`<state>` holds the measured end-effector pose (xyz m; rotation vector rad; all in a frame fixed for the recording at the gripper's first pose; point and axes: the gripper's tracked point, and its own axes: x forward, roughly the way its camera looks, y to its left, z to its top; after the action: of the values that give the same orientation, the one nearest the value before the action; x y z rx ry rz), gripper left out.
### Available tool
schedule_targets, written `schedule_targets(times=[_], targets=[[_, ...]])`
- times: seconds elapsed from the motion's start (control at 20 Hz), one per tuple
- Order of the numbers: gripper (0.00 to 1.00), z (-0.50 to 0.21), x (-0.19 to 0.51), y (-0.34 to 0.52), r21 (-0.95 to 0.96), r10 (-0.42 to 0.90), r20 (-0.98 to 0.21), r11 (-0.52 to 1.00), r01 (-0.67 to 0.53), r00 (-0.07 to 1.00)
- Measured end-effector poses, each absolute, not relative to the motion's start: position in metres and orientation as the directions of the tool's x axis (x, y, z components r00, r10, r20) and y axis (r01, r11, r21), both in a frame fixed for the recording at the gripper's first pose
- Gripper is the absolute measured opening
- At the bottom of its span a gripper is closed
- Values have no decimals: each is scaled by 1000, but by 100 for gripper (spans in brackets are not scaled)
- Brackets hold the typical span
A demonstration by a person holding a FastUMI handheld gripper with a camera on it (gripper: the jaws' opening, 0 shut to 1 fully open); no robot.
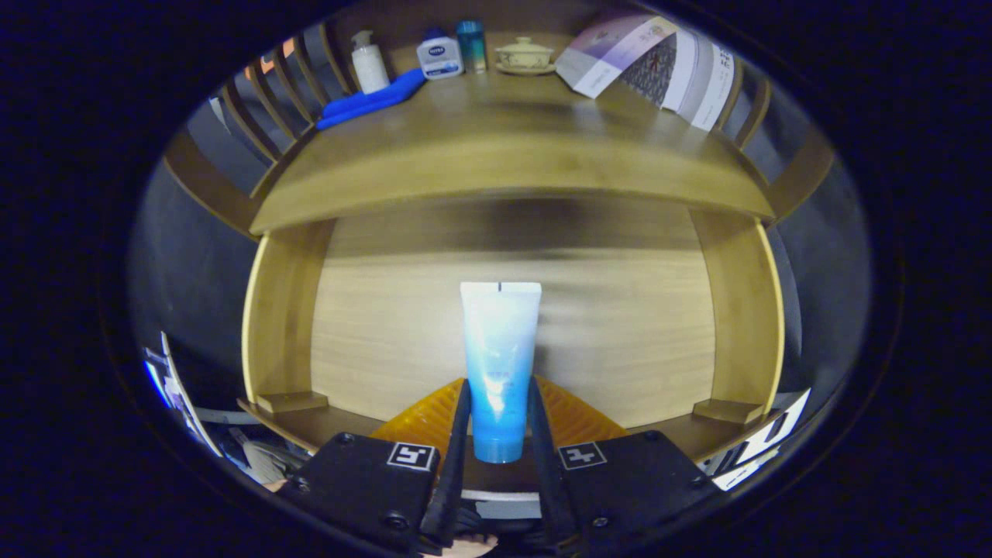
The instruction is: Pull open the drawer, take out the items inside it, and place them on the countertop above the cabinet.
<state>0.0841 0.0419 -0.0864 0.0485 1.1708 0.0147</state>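
My gripper [499, 422] is shut on a blue and white tube [499, 349], which stands up between the two fingers with its crimped end uppermost and its cap down. Below and beyond it lies the open wooden drawer [279, 325], its pale floor bare behind the tube. Above the drawer runs the wooden countertop [511, 147]. At the countertop's back stand a white pump bottle [369, 62], a white bottle with a blue cap [439, 56], a blue-green bottle [471, 45] and a small lidded ceramic bowl on a saucer [525, 56]. A blue cloth [370, 101] lies at its left.
An open magazine [659, 66] leans at the countertop's back right. Slatted wooden rails [263, 108] fence the countertop's left and right sides. The drawer's side walls [740, 310] rise on both sides of the tube. Dark cloth surrounds the cabinet.
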Motion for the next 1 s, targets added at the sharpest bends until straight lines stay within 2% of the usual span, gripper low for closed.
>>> schedule_targets(times=[0.2,0.5,1.0], targets=[[45,-47,94,38,35,31,-897,999,2,441],[44,-7,148,25,7,-3,-868,1000,17,497],[44,-11,230,12,-4,-28,-864,999,48,503]])
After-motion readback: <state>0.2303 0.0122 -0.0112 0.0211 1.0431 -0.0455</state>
